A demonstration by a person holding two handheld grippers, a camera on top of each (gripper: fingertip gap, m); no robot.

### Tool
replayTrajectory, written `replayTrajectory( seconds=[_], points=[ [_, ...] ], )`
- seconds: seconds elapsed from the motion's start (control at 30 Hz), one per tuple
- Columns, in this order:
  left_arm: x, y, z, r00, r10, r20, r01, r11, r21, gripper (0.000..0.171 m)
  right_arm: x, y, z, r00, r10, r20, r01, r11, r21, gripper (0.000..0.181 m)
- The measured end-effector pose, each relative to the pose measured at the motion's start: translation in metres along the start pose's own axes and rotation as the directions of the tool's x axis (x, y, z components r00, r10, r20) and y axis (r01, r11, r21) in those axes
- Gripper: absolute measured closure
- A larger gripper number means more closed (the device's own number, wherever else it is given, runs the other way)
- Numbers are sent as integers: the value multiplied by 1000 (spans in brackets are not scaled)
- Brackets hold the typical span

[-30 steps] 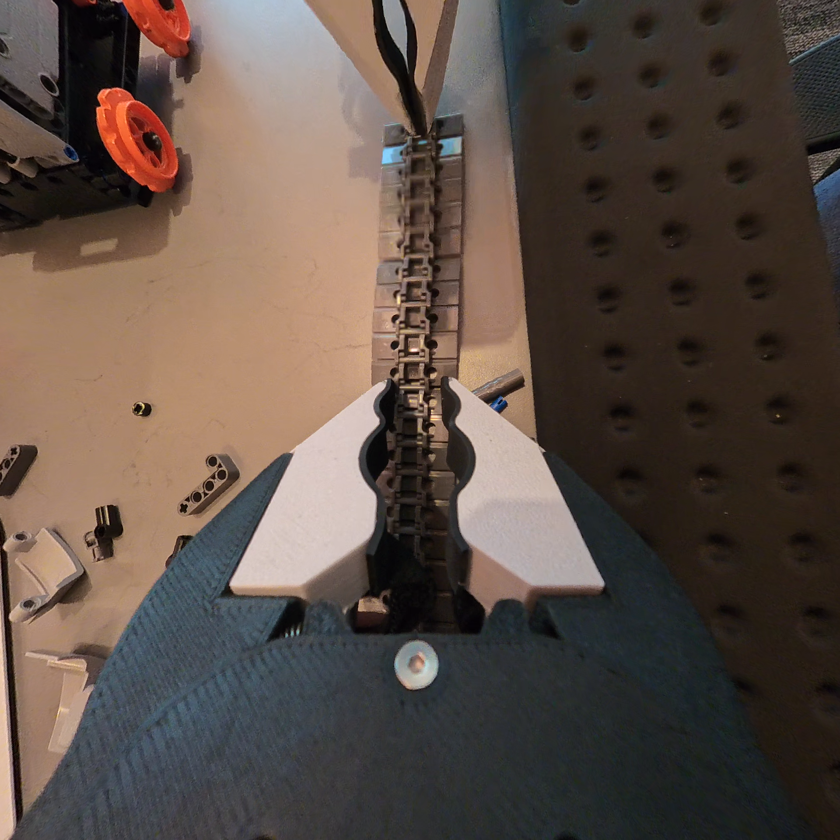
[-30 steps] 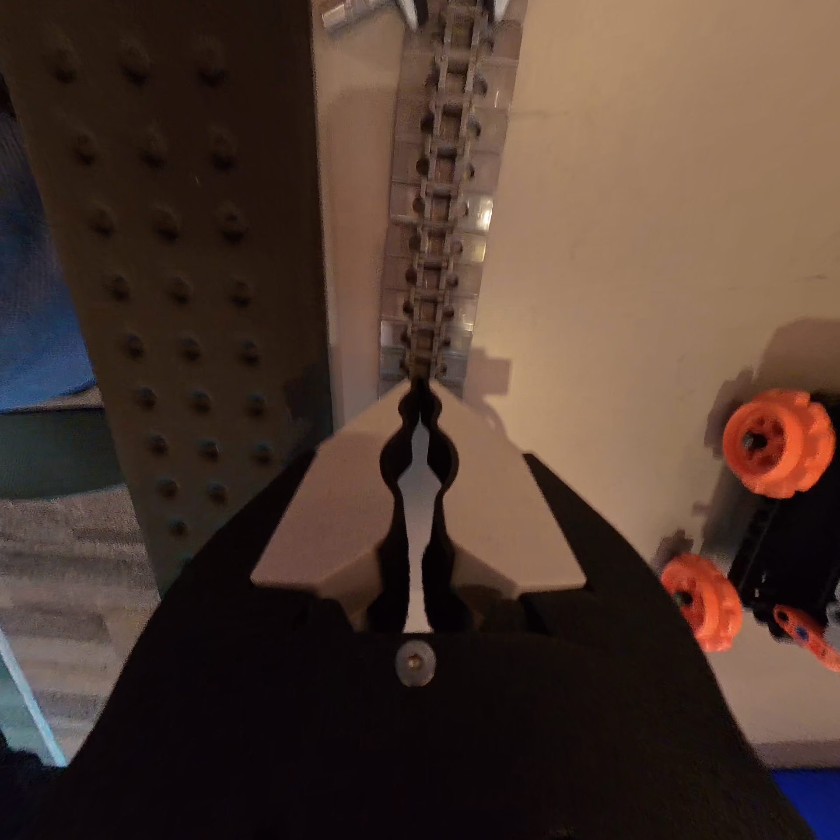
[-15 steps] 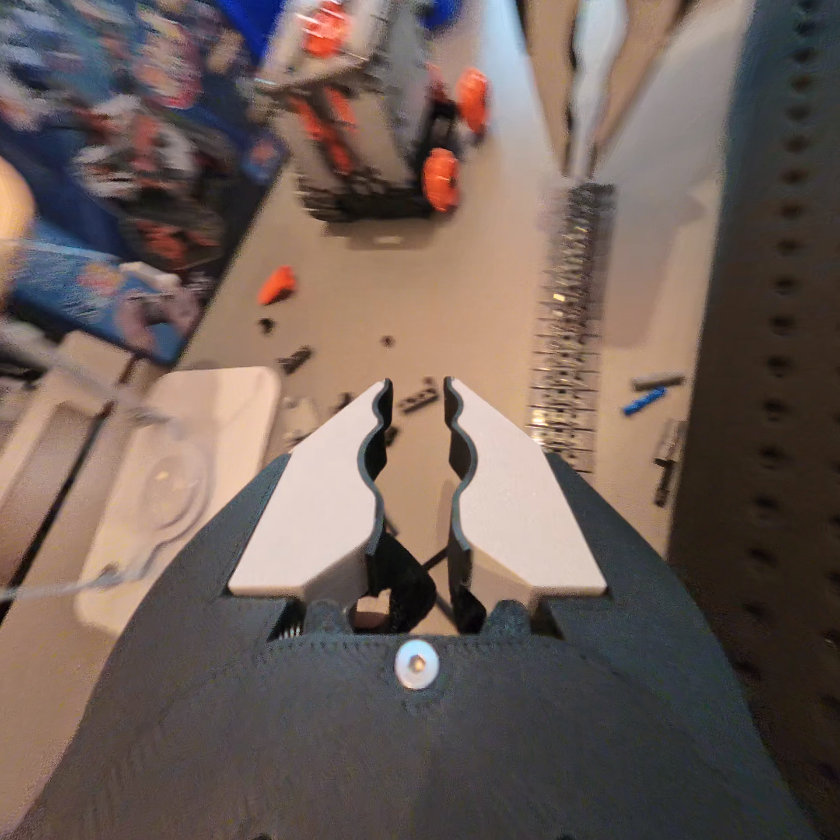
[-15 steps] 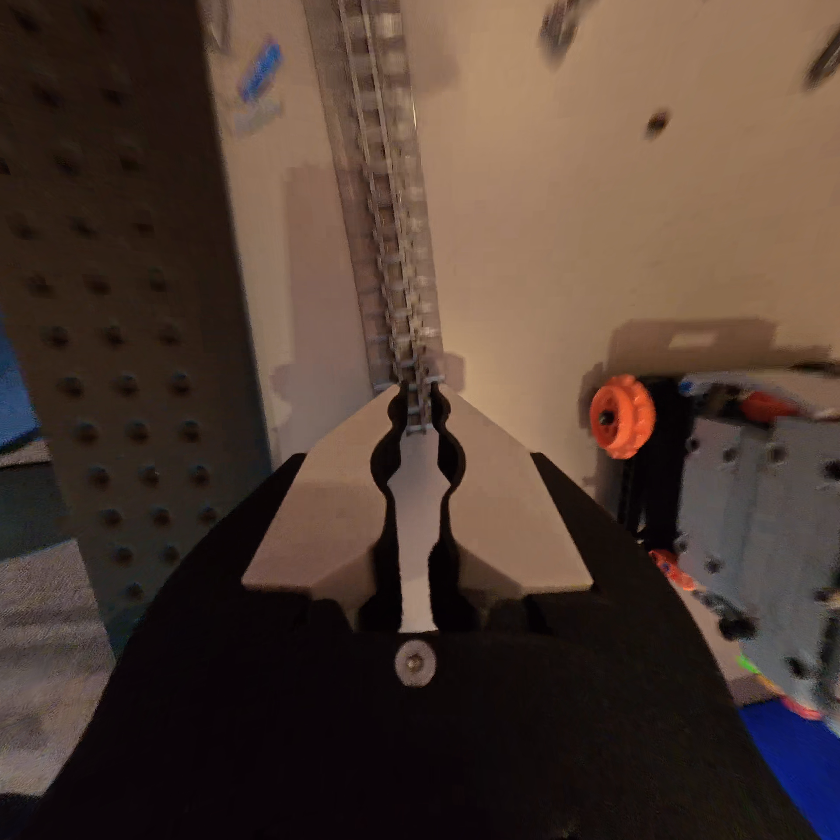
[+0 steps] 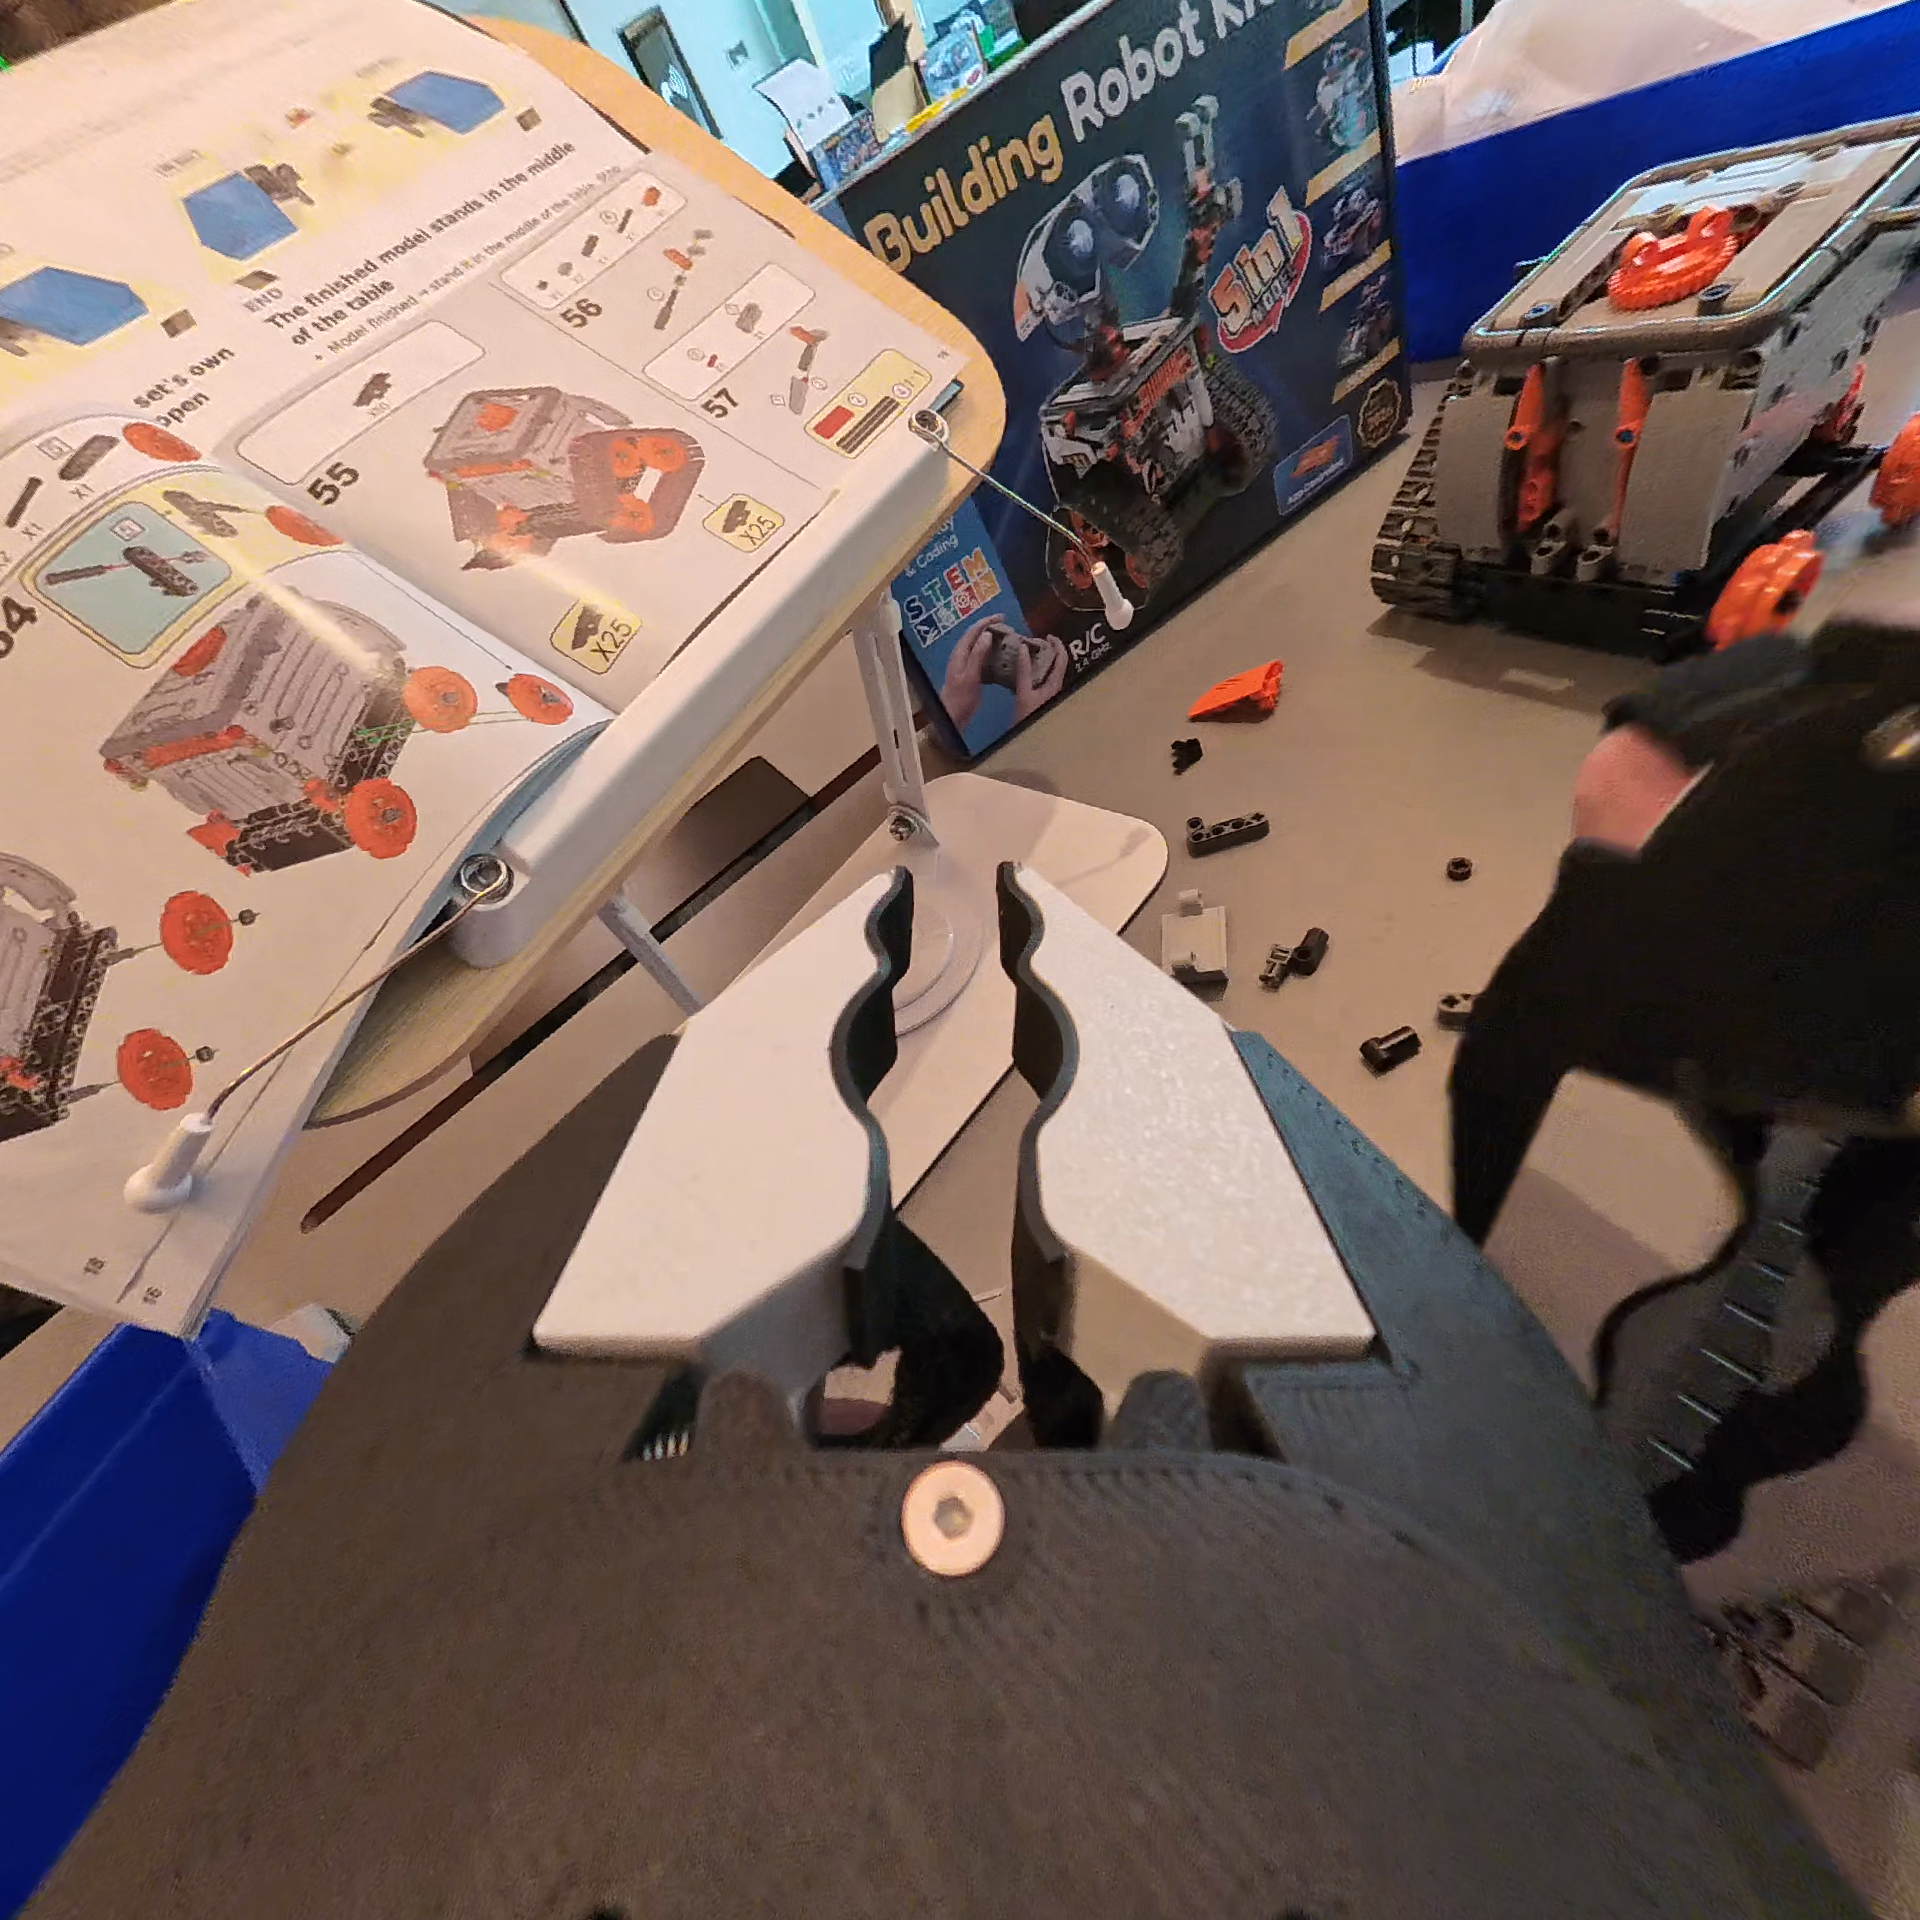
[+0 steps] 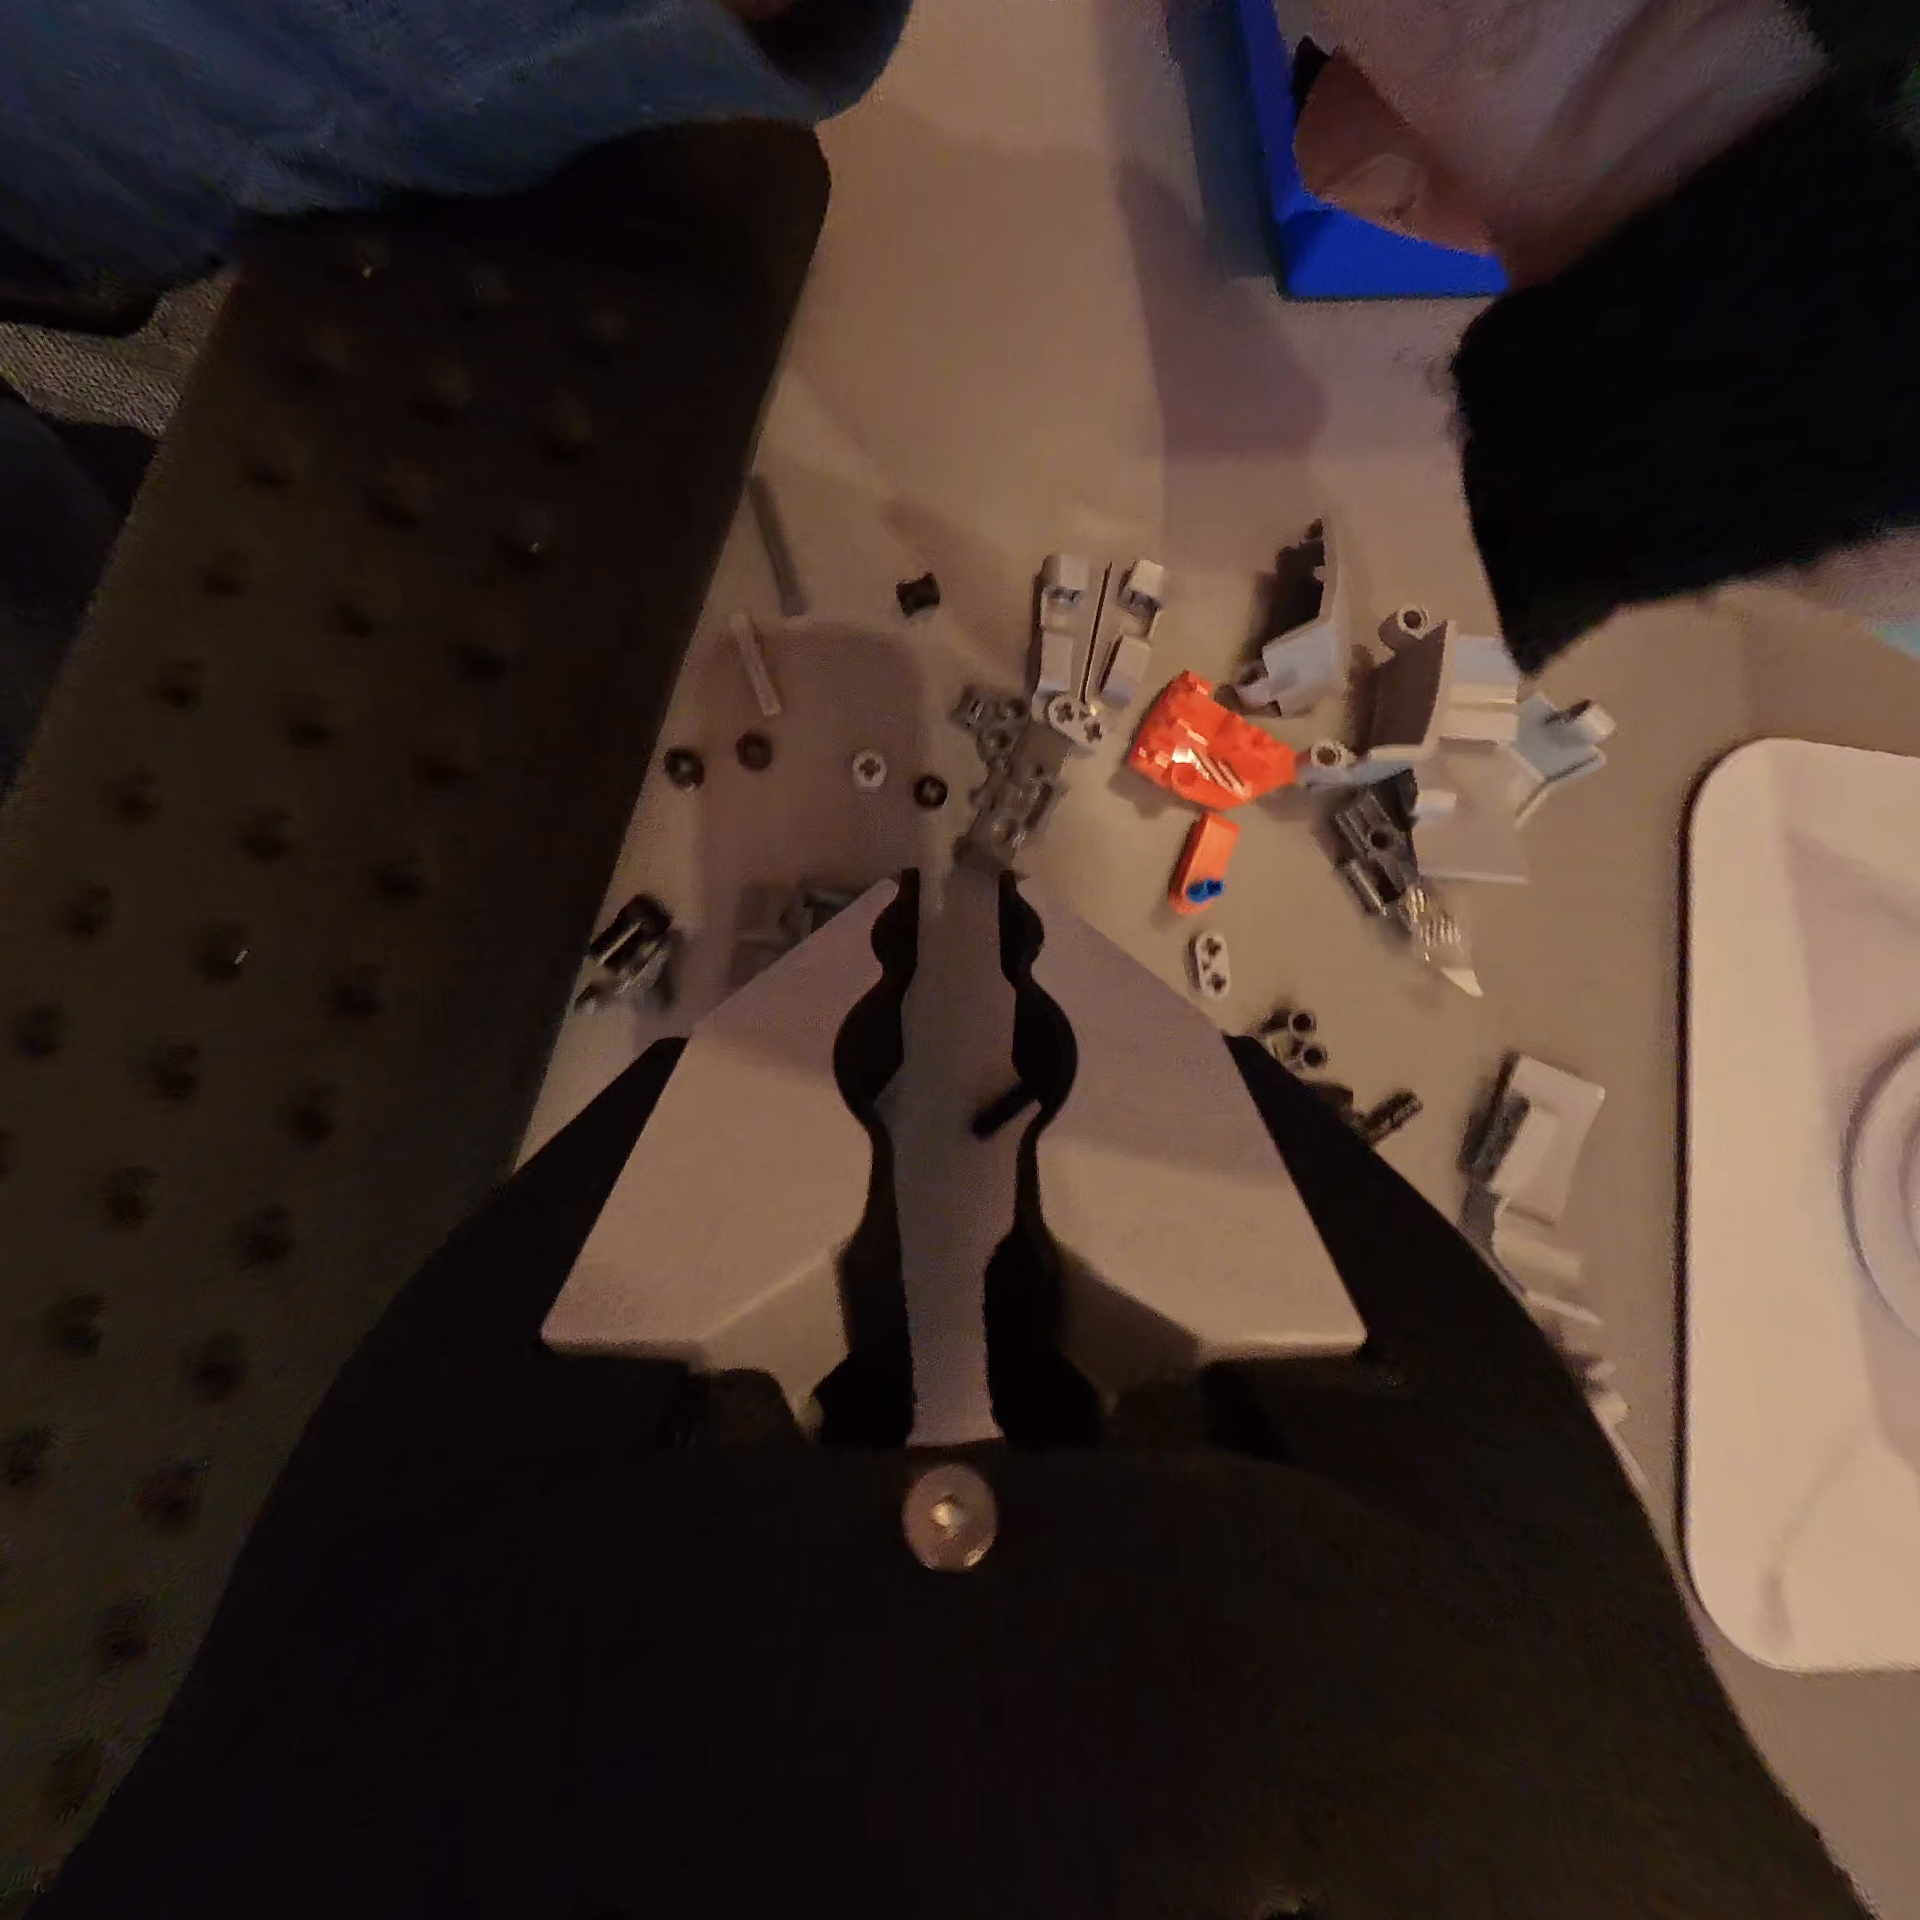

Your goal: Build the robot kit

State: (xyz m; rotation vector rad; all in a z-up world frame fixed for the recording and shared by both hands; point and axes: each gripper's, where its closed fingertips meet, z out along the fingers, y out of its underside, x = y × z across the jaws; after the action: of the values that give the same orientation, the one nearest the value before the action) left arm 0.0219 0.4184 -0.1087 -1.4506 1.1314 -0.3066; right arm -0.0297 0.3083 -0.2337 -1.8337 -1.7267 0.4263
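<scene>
- The left gripper [image 5: 951, 904] has let go of the track and risen; jaws apart, empty, above the stand [image 5: 1081, 862].
- The right gripper [image 6: 951, 894] has left the track too; jaws apart, over loose parts [image 6: 1210, 748] beside that stand.

- Left gripper [image 5: 951, 894]: pale grey fingers, dark textured body.
- Booklet [image 5: 312, 436]: white pages, orange-wheeled grey models pictured.
- Box [image 5: 1132, 343]: dark blue, yellow and white lettering.
- Model [image 5: 1662, 416]: grey and black, orange gears.
- Brick [image 6: 1205, 753]: bright orange.
- Perforated panel [image 6: 343, 727]: dark, dotted with holes.
- Table [image 5: 1351, 779]: beige-grey.
</scene>
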Motion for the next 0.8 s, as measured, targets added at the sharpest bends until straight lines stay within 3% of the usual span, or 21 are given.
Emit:
replayTrajectory(
  seconds=[0.17,0.33,0.5,0.63,0.8],
  points=[
    [-2,-1,-1,1000,-16,-2,16,1000,10,156,0,-9,24,997,41,63,-42,999,15,176],
    [-1,6,1,1000,-16,-14,16,1000,-13,156,3,2,29,995,52,90,-52,999,-3,181],
    [-10,2,-3,999,-54,9,54,999,7,156,31,22,20,998,56,-11,-56,997,-61,181],
    [-21,0,-7,995,-89,41,89,996,22,156,8,-5,12,989,98,108,-108,990,92,181],
    [-24,1,-8,994,-102,46,101,995,25,156,1,2,30,990,78,114,-84,995,55,181]
  ],
)
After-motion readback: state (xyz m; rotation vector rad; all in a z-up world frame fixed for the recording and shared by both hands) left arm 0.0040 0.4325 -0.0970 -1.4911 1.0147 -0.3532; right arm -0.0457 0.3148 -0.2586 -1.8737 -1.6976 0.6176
